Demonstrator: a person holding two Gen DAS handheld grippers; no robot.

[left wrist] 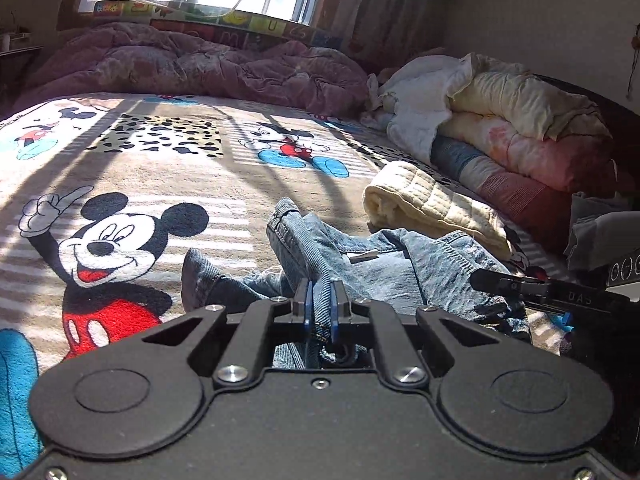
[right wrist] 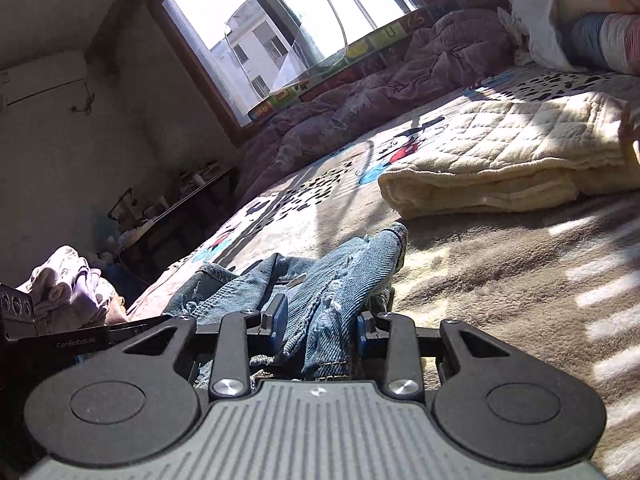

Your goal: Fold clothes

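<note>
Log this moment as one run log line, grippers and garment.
left gripper: shut on denim garment | right gripper: shut on denim garment | garment: crumpled on bed blanket, unfolded

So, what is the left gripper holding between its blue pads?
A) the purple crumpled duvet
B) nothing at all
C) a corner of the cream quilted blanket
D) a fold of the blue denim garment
D: in the left wrist view the left gripper is closed on a narrow fold of the blue denim garment, while the cream quilted blanket lies apart, further back on the bed.
</note>
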